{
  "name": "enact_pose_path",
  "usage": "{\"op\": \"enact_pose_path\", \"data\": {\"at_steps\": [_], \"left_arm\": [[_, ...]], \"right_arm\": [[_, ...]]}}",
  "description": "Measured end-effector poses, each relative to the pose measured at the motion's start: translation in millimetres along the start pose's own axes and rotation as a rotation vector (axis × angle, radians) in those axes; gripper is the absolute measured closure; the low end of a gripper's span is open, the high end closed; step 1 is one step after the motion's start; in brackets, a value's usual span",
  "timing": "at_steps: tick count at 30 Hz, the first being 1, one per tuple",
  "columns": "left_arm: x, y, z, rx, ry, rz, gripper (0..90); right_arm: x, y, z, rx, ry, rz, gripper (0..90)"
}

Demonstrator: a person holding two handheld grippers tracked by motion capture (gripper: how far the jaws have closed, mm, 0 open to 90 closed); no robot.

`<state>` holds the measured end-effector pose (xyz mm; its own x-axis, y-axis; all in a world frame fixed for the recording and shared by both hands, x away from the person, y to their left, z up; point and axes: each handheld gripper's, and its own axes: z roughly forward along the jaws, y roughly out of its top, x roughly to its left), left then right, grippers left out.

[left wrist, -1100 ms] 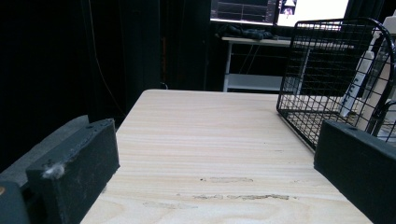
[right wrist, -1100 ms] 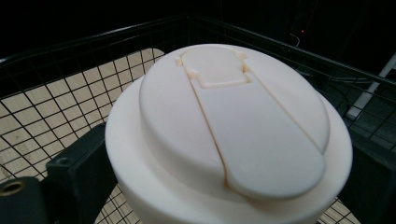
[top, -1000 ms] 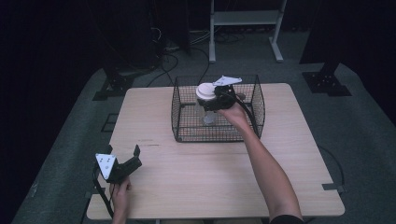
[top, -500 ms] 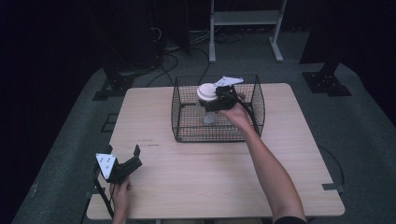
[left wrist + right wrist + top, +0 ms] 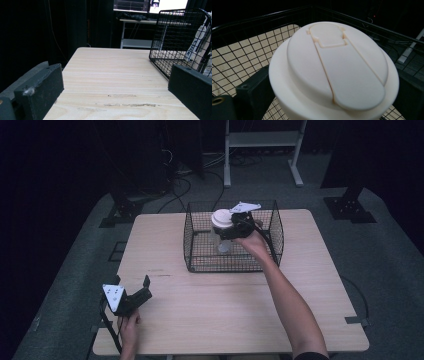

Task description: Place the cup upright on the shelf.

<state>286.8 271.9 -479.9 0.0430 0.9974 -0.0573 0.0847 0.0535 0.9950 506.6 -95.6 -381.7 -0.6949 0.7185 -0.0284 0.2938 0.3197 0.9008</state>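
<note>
Right gripper (image 5: 231, 226) holds a clear cup with a cream flip-top lid (image 5: 221, 218), its jaws closed on either side just under the lid, as the right gripper view confirms (image 5: 329, 75). I have the cup inside the black wire basket (image 5: 192, 237), raised off the mesh floor, near the basket's middle. Left gripper (image 5: 134, 295) rests at the near left corner of the table (image 5: 200, 310), jaws spread wide with nothing between them; its own view looks along bare wood toward the basket (image 5: 175, 37).

Risks, as I judge them: the hold sits high on a smooth, tapering body, so the cup may slide down through the jaws if I tilt or lift it sharply. The basket's wire wall stands close to my wrist; a sideways exit could catch the cup or drag the light basket across the table, since the other gripper is far from steadying it.

Surface: pale wood-grain tabletop with a few scuffs. Surroundings: dim room, grey carpet, dark curtains, cables on the floor, a white metal stand (image 5: 262, 150) behind the table.
</note>
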Motion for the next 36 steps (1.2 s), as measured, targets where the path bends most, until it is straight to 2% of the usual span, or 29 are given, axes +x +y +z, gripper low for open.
{"op": "enact_pose_path", "data": {"at_steps": [7,19,26,31,36], "left_arm": [[0.2,0.0,-0.2,-0.001,-0.001,0.001,0.0],[0.0,0.1,-0.1,0.001,-0.001,0.001,0.0],[0.0,0.0,0.0,-0.001,0.001,0.002,0.0],[0.1,0.1,-0.1,0.001,0.003,0.0,0.0],[-0.2,0.1,-0.1,0.001,0.003,0.002,0.0]], "right_arm": [[0.8,-0.2,0.9,0.004,-0.013,-0.003,1.3],[-0.3,6.4,-6.9,-0.032,-0.03,0.002,0.0],[-0.5,11.9,-14.0,-0.07,-0.031,0.009,0.0],[2.7,17.2,-22.3,-0.087,-0.017,0.008,0.0],[6.3,23.6,-38.2,-0.112,-0.009,-0.012,0.0]]}}
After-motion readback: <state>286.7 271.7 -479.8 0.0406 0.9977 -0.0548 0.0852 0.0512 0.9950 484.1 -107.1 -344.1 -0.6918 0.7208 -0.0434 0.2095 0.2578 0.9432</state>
